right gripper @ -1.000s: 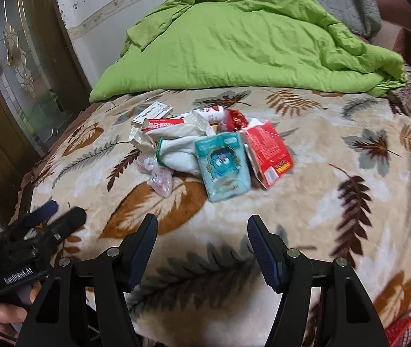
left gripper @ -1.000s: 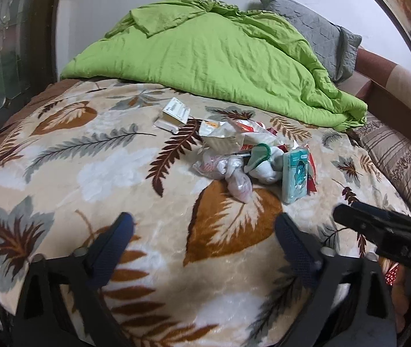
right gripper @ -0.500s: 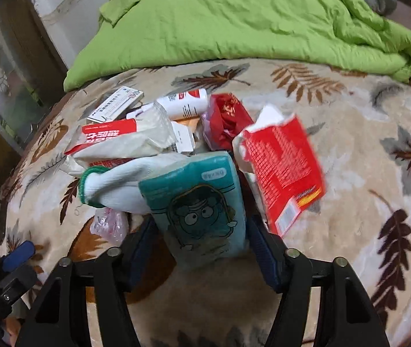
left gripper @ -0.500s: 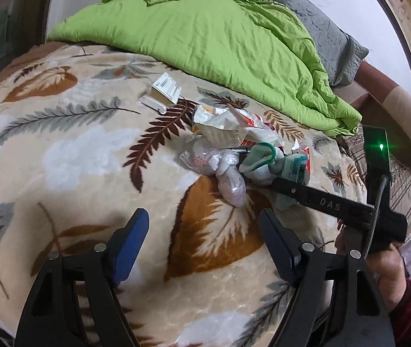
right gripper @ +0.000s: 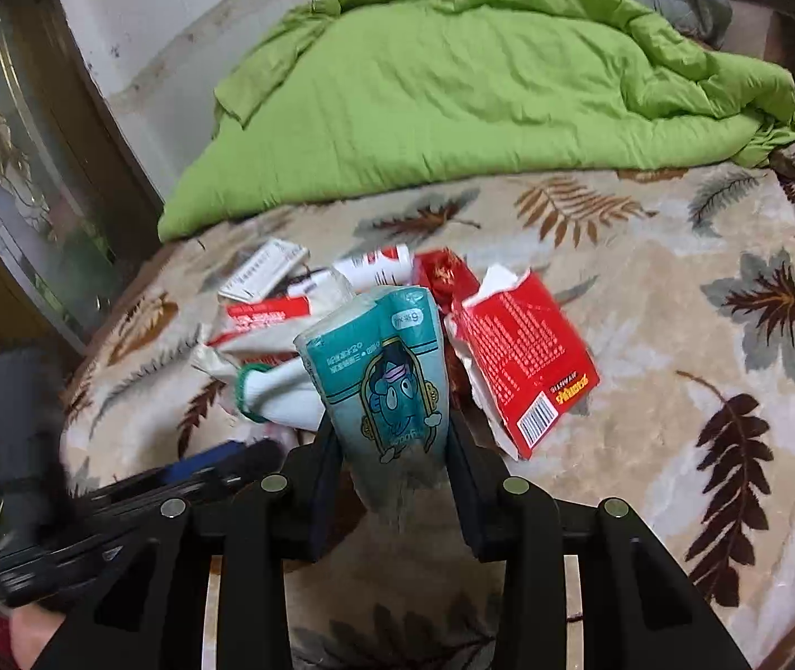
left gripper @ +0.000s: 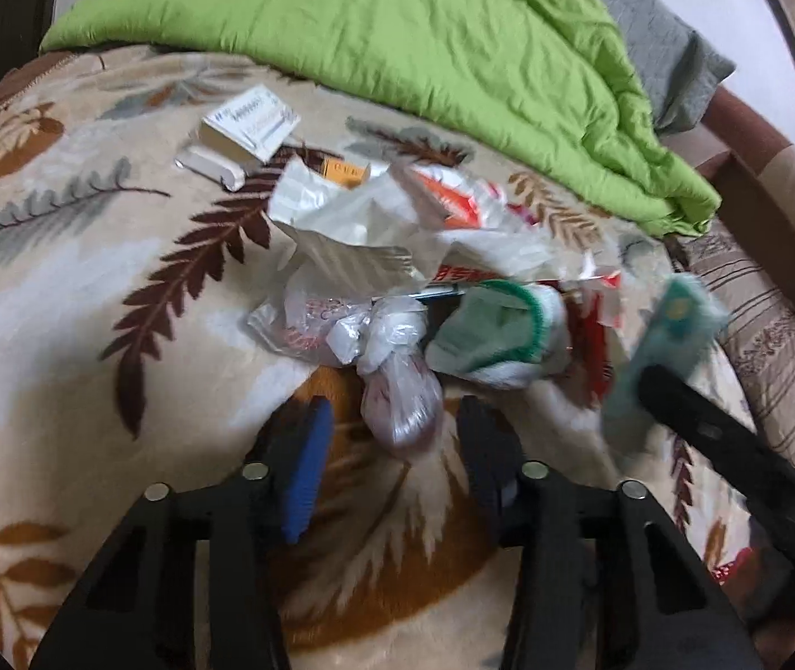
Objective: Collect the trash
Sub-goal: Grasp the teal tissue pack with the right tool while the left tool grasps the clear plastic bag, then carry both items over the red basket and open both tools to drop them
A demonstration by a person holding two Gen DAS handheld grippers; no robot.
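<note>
A heap of trash lies on the leaf-patterned blanket [left gripper: 62,307]. My right gripper [right gripper: 391,463] is shut on a teal tissue packet [right gripper: 386,379] and holds it tilted above the bed; the packet also shows in the left wrist view [left gripper: 660,357]. My left gripper [left gripper: 391,446] is open, its fingers either side of a knotted clear plastic bag [left gripper: 397,391]. Beyond it lie a white and green sock [left gripper: 498,335], crumpled white wrappers [left gripper: 352,234] and a white box [left gripper: 246,123]. A torn red packet [right gripper: 525,357] lies right of the held packet.
A green duvet [left gripper: 425,44] is bunched at the back of the bed, with a grey pillow [left gripper: 665,39] behind it and a striped pillow [left gripper: 771,335] at the right. A glass-panelled door [right gripper: 17,178] stands left of the bed.
My right gripper has shut on the teal tissue packet and lifted it off the bed. My left gripper has moved forward to the clear plastic bag and narrowed its opening.
</note>
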